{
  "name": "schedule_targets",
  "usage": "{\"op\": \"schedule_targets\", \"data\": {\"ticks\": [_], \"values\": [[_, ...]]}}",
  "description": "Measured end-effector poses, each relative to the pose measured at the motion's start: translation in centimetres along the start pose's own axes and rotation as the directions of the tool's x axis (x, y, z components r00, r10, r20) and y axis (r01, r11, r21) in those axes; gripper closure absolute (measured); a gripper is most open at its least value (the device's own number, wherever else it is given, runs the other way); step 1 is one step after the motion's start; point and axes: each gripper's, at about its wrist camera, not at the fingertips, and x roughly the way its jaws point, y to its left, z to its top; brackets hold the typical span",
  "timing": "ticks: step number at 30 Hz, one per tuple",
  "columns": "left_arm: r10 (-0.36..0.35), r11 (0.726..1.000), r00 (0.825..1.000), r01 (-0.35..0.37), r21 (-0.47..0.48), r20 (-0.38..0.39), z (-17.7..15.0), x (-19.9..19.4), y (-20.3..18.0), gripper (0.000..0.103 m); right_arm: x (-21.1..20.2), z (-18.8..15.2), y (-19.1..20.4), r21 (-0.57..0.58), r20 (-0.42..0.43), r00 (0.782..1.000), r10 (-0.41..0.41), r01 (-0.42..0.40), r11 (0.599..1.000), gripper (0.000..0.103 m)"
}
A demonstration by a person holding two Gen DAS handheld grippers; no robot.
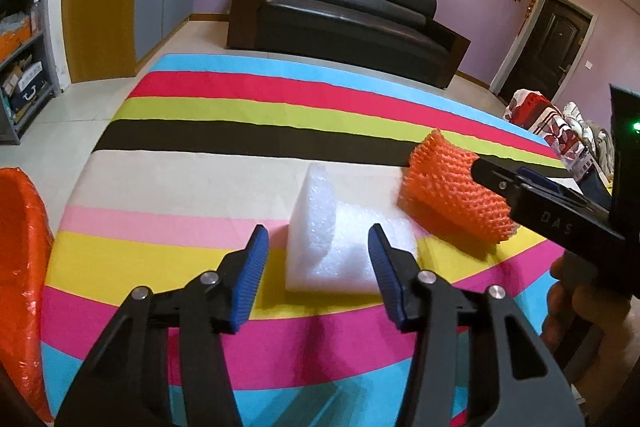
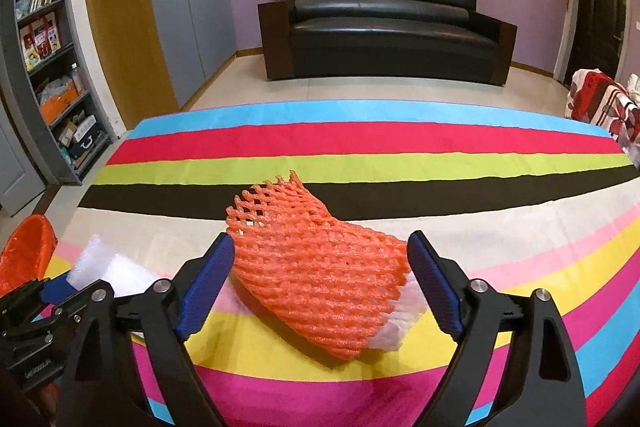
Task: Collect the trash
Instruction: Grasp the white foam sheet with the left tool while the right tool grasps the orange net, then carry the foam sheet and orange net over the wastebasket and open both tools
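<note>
A white foam sheet (image 1: 336,239), folded up, lies on the striped tablecloth (image 1: 200,143). My left gripper (image 1: 318,243) is open with its blue pads on either side of the sheet's near end. An orange foam net (image 2: 316,275) lies to its right, with a bit of white foam under it. My right gripper (image 2: 320,267) is open and straddles the net; it also shows in the left wrist view (image 1: 492,179) at the net's right side. The white foam also shows in the right wrist view (image 2: 104,267), with my left gripper (image 2: 52,291) at it.
An orange plastic-lined bin (image 1: 20,267) stands at the table's left edge; it also shows in the right wrist view (image 2: 26,251). A black sofa (image 2: 384,27) stands beyond the table, a shelf (image 2: 48,59) on the left, and a patterned cloth (image 2: 600,107) at the right.
</note>
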Motion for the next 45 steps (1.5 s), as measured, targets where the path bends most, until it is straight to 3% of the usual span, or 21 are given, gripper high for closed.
{"op": "schedule_targets", "data": {"ticks": [2, 3, 7, 14, 16, 21, 26, 27, 45], "values": [[0.000, 1.000, 1.000, 0.000, 0.000, -0.002, 0.0, 0.1, 0.0, 0.055, 0.6, -0.1, 0.3, -0.015, -0.017, 1.000, 0.000, 0.000, 1.000, 0.019], [0.000, 1.000, 1.000, 0.000, 0.000, -0.004, 0.1, 0.2, 0.1, 0.064, 0.8, -0.2, 0.4, -0.020, -0.022, 1.000, -0.004, 0.003, 1.000, 0.019], [-0.001, 1.000, 1.000, 0.001, 0.014, 0.002, 0.0, -0.3, 0.0, 0.077, 1.6, -0.4, 0.6, -0.022, -0.044, 0.999, -0.007, 0.007, 1.000, 0.019], [0.000, 1.000, 1.000, 0.000, 0.014, 0.019, 0.2, -1.5, 0.7, 0.083, 2.3, -0.6, 0.9, -0.024, -0.075, 0.997, -0.023, 0.021, 0.999, 0.020], [0.003, 1.000, 1.000, -0.004, 0.011, 0.025, 0.3, -1.9, 1.0, 0.083, 2.7, -0.7, 1.1, -0.031, -0.084, 0.996, -0.029, 0.026, 0.999, 0.025], [0.009, 1.000, 0.999, -0.010, 0.012, 0.034, 0.4, -2.7, 1.4, 0.083, 3.0, -1.1, 2.0, -0.058, -0.108, 0.994, -0.034, 0.028, 0.998, 0.055], [0.015, 1.000, 0.999, -0.015, 0.014, 0.048, 0.4, -3.6, 1.7, 0.083, 1.9, -0.9, 2.6, -0.076, -0.073, 0.997, -0.029, 0.023, 0.997, 0.075], [0.017, 1.000, 0.999, -0.018, 0.013, 0.051, 0.4, -3.8, 1.8, 0.083, 1.6, -0.8, 2.7, -0.080, -0.064, 0.998, -0.025, 0.020, 0.997, 0.083], [0.086, 0.996, 0.991, -0.085, -0.017, 0.104, 0.5, -8.2, 5.8, 0.084, -4.1, 0.9, 7.8, -0.089, 0.065, 0.994, 0.088, -0.082, 0.993, 0.083]]}}
